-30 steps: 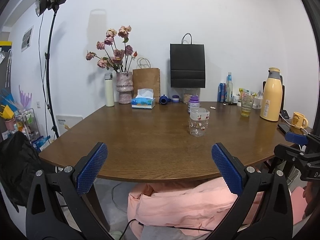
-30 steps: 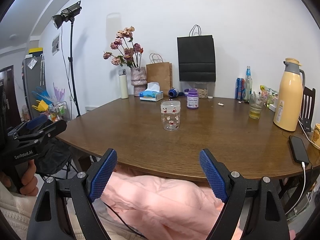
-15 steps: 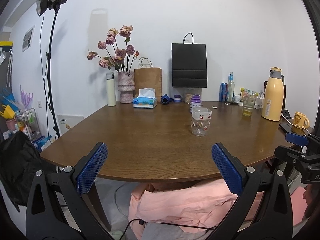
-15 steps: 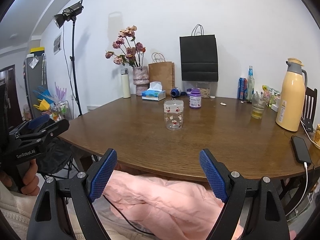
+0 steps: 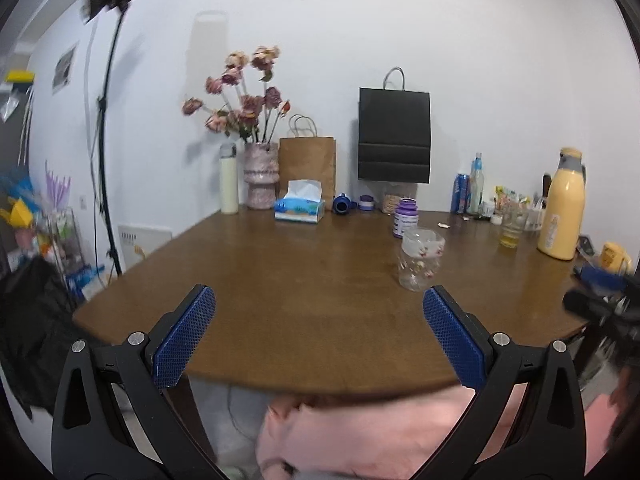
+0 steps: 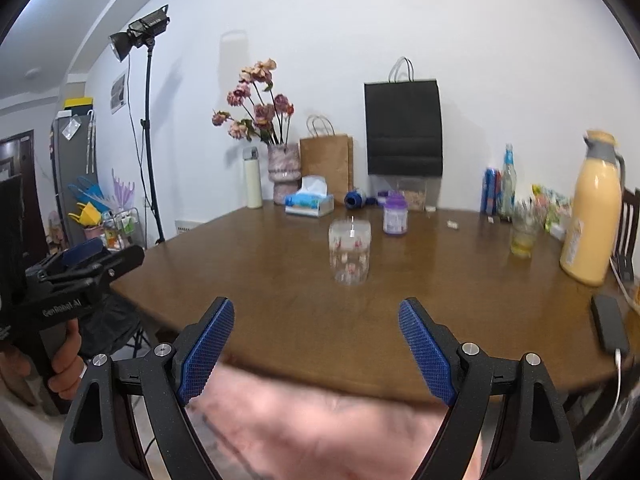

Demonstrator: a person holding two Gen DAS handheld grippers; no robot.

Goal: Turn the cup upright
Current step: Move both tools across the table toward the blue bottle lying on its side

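Observation:
A clear glass cup (image 5: 420, 258) with small cartoon prints stands on the brown table (image 5: 304, 296); a whitish band rings its top end, and which end is the mouth I cannot tell. My left gripper (image 5: 316, 300) hovers open over the table's near edge, with the cup beyond its right finger. In the right wrist view the cup (image 6: 350, 252) sits straight ahead of my right gripper (image 6: 316, 308), which is open, empty and short of it. A hand holds the left gripper (image 6: 80, 272) off the table's left side.
Behind the cup stands a purple jar (image 6: 394, 218). Along the back are a tissue box (image 6: 310, 202), a vase of flowers (image 6: 284, 172) and paper bags. A glass of yellow drink (image 6: 522, 236), a yellow thermos (image 6: 590, 216) and a phone (image 6: 608, 326) lie to the right. Pink cloth (image 6: 320, 420) lies below the edge.
Both grippers have moved forward and up toward the table, so the cup looks nearer. Both stay open. The cup has not moved.

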